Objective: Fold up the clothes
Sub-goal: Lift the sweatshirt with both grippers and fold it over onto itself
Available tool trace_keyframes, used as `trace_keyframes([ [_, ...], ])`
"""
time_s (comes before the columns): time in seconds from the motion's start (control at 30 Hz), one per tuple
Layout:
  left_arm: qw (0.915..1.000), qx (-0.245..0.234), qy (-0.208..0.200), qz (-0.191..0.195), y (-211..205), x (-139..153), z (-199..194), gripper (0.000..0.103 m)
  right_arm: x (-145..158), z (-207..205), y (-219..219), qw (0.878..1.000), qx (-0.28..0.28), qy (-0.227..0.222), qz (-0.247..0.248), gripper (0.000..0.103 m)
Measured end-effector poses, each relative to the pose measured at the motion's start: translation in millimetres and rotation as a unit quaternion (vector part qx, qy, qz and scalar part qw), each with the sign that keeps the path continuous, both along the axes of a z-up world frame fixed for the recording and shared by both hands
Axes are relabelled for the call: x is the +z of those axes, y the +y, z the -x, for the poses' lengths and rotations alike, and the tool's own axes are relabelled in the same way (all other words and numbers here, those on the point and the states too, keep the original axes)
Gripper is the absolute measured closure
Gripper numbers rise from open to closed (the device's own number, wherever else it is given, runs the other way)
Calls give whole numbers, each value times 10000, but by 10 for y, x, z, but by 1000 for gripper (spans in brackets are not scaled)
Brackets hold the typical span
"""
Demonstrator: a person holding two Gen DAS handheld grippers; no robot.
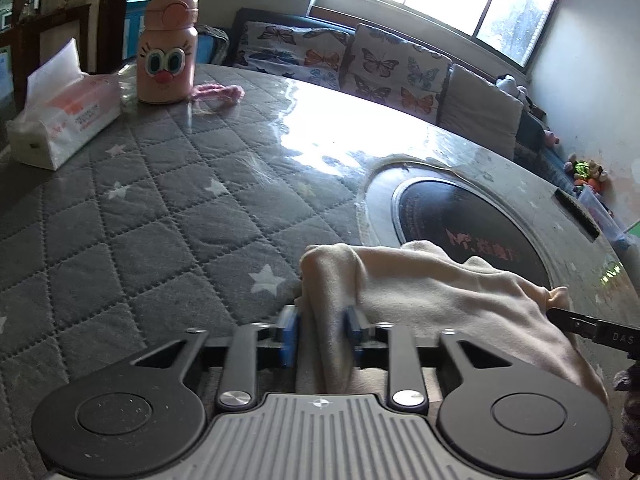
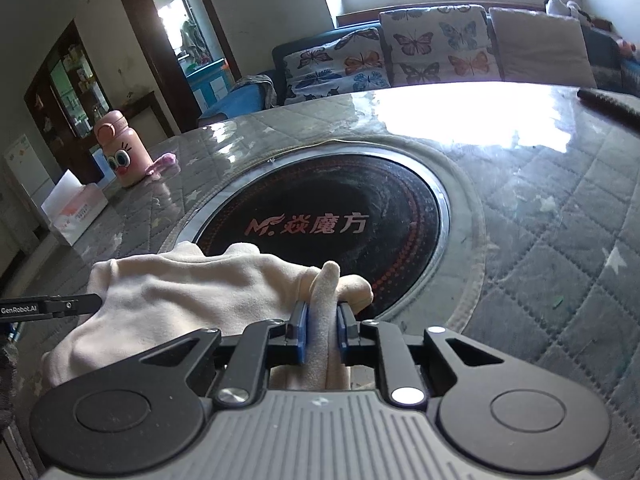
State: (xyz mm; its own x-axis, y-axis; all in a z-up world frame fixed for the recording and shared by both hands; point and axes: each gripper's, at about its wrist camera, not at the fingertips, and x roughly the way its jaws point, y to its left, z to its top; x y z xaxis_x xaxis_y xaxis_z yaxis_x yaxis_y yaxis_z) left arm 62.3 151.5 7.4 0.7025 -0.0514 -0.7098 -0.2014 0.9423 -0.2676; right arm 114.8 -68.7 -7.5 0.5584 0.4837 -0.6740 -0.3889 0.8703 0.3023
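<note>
Both grippers pinch the cream, soft fleecy garment (image 1: 440,292) at the table's near edge.

The left gripper (image 1: 323,330) clamps a bunched edge at six o'clock; the right gripper (image 2: 322,330) nips another fold, cloth stretched between them over the grey quilted star-print table cover (image 1: 160,208), brushing the round black hob (image 2: 320,216). It looks light, limp and apt to sag, so corners and hems seem the best holds.

Cream garment (image 1: 440,292); grey quilted desk cover (image 1: 120,216) with white stars. Pink bottle (image 1: 167,50) bearing cartoon eyes. Butterfly-print cushions (image 1: 384,68); black hotplate (image 2: 320,216), red lettering.
</note>
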Motion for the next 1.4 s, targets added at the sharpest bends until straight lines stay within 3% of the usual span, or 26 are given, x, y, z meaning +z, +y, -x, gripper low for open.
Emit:
trace_keyframes([
  [0.17, 10000, 6, -96, 24, -19, 43, 30, 90, 12, 12, -5, 10000, 13, 3, -40, 92],
  [0.43, 9985, 116, -543, 31, 101, 308, 223, 91, 396, 110, 294, 9976, 399, -563, 36, 93],
  [0.63, 9954, 484, -826, -50, 418, 525, 377, 91, 706, 113, 633, 9922, 806, -946, 54, 94],
  [0.87, 9905, 1009, -895, -266, 854, 658, 410, 91, 852, -94, 1244, 9857, 1270, -1110, 40, 94],
  [1.1, 9864, 1424, -727, -367, 1149, 582, 305, 91, 818, -361, 1719, 9829, 1495, -1072, 51, 94],
  [1.4, 9843, 1658, -265, -544, 1313, 296, 133, 87, 386, -754, 2039, 9863, 1424, -679, 490, 88],
])
